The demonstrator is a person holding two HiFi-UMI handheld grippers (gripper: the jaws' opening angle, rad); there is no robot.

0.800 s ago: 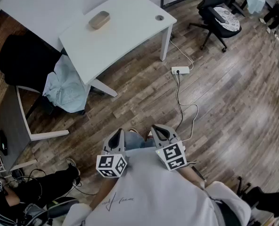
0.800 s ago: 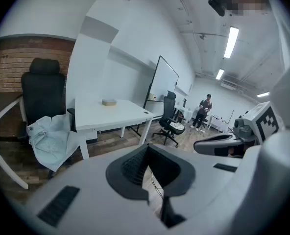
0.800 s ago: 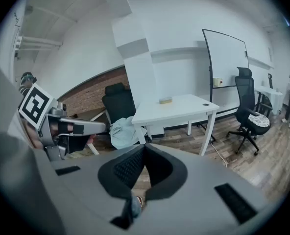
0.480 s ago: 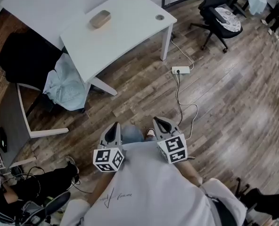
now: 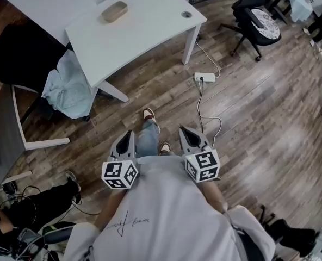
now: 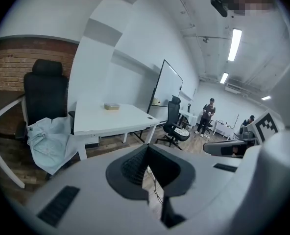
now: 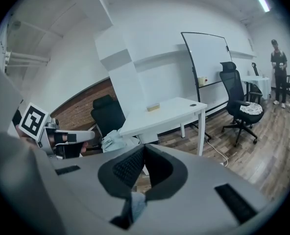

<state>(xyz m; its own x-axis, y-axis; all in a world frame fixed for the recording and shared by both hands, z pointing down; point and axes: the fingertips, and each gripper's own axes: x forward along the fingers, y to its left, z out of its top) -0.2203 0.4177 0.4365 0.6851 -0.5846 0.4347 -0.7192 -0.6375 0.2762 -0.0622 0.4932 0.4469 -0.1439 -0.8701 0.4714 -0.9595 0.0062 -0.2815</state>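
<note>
My left claw [image 5: 127, 136] and right claw [image 5: 184, 131] are both closed and empty. The tan box [image 5: 114, 11] lies on the white desk [image 5: 144, 29], well apart from them. A power strip [image 5: 203, 77] and its cable [image 5: 200, 106] lie on the floor [image 5: 259, 107] between.

We wear a pale grey T-shirt [image 5: 166, 216] with a small dark line of script [image 5: 129, 222], blue jeans [image 5: 148, 138] and light shoes [image 5: 148, 113] with tan toes. Our left gripper [image 5: 126, 135] and right gripper [image 5: 183, 130] are each a pale grey shell tapering to dark ribbed jaws. Each has black slots on its flanks and a white cube [image 5: 119, 174] of black square markers at the back.
</note>
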